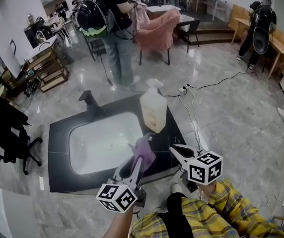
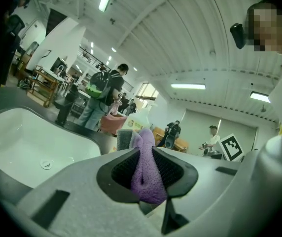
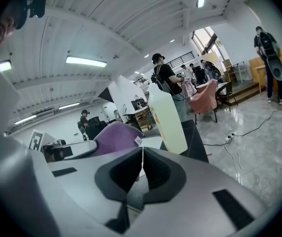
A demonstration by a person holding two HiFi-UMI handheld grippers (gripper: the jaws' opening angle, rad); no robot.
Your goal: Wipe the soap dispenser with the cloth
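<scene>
A pale cream soap dispenser (image 1: 153, 108) stands upright on the dark counter at the sink's right rim; the right gripper view shows the dispenser (image 3: 166, 117) ahead. My left gripper (image 1: 141, 156) is shut on a purple cloth (image 1: 144, 151), held over the sink's near right corner, short of the bottle. In the left gripper view the cloth (image 2: 148, 174) fills the gap between the jaws. My right gripper (image 1: 173, 149) is shut with nothing in it, near the counter's right front corner, below the dispenser. The cloth (image 3: 116, 138) shows to its left.
A white sink basin (image 1: 102, 143) sits in a black counter (image 1: 57, 177) with a black faucet (image 1: 90, 103) behind it. A cable and power strip (image 1: 184, 89) lie on the floor. People stand beyond; a pink-draped chair (image 1: 157, 31) is further back.
</scene>
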